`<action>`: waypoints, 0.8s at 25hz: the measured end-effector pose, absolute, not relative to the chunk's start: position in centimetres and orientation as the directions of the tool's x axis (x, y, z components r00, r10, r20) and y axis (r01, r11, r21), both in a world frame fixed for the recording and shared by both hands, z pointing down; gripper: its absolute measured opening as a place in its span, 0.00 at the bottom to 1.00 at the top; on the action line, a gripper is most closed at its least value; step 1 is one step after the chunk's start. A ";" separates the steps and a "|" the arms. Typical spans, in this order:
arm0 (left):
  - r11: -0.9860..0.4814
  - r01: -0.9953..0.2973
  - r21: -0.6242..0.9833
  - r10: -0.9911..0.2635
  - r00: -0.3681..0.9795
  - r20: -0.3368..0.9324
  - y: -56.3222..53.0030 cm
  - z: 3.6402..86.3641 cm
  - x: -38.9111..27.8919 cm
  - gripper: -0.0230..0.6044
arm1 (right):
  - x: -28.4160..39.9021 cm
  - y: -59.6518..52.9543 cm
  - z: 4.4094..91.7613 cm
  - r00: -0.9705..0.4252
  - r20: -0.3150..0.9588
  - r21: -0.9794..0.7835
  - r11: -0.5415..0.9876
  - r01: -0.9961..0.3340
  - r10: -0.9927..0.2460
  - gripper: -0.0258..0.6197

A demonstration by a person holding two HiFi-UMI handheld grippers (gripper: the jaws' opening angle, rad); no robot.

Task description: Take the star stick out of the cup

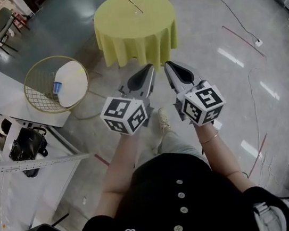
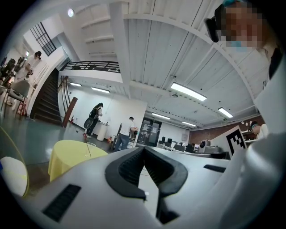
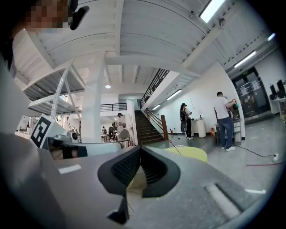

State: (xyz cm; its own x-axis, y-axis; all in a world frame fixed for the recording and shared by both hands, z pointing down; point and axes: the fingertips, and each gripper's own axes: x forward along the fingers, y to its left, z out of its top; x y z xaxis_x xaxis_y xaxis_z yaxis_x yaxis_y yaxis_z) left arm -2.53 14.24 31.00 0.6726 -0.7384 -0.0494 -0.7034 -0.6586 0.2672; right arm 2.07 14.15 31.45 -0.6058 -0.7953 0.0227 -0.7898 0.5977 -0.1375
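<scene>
A thin star stick [image 1: 132, 3] leans in a small clear cup [image 1: 138, 9] on the round table with the yellow cloth [image 1: 134, 30], some way ahead of me across the floor. The stick [image 2: 86, 144] shows left of the jaws in the left gripper view. In the right gripper view the stick [image 3: 175, 147] rises above the yellow cloth [image 3: 194, 154]. My left gripper [image 1: 151, 67] and right gripper [image 1: 167, 64] are held side by side, level, pointing at the table and short of it. Both are shut with nothing between the jaws.
A round wire basket [image 1: 39, 98] holding a white disc and a small blue cup stands to the left of the table. A white bench [image 1: 2, 101] runs along the left. Cables [image 1: 238, 20] cross the floor on the right. People stand by the far wall [image 2: 125, 134].
</scene>
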 end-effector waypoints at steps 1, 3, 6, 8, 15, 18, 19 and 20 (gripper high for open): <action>-0.657 -0.703 0.272 -0.740 0.671 -0.053 13.6 31.2 -2.6 0.06 | 1.9 13.4 31.7 -0.610 0.030 -0.133 0.602 -0.787 -0.792 0.05; -0.656 -0.700 0.281 -0.740 0.669 -0.061 12.0 31.4 -2.5 0.06 | 1.7 11.8 32.0 -0.615 0.039 -0.118 0.608 -0.785 -0.787 0.05; -0.656 -0.702 0.276 -0.741 0.669 -0.061 8.7 31.3 -1.8 0.06 | 2.2 8.7 31.7 -0.617 0.030 -0.104 0.611 -0.785 -0.787 0.05; -0.656 -0.703 0.274 -0.741 0.668 -0.060 6.5 31.2 -1.2 0.06 | 2.9 6.5 31.7 -0.618 0.031 -0.105 0.612 -0.784 -0.786 0.05; -0.642 -0.722 0.259 -0.756 0.653 -0.053 -1.3 30.2 -0.2 0.06 | 3.3 -1.0 31.3 -0.655 0.043 -0.107 0.648 -0.754 -0.755 0.05; -0.631 -0.733 0.254 -0.765 0.642 -0.052 -4.2 29.8 0.1 0.06 | 3.5 -4.2 30.8 -0.664 0.032 -0.109 0.658 -0.746 -0.747 0.05; -0.627 -0.737 0.253 -0.769 0.637 -0.053 -5.2 29.7 0.2 0.06 | 3.7 -5.2 30.6 -0.667 0.028 -0.109 0.661 -0.742 -0.744 0.05; -0.623 -0.741 0.251 -0.773 0.631 -0.055 -6.2 29.6 0.3 0.06 | 3.8 -6.2 30.4 -0.671 0.023 -0.108 0.665 -0.739 -0.741 0.05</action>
State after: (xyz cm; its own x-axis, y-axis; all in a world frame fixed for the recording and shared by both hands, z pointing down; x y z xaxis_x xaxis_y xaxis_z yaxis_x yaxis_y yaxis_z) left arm 0.28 -6.19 29.60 0.6315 -0.7734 -0.0551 -0.7409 -0.6228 0.2511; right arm 3.84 -6.24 30.43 -0.6709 -0.7412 0.0234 -0.7387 0.6652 -0.1084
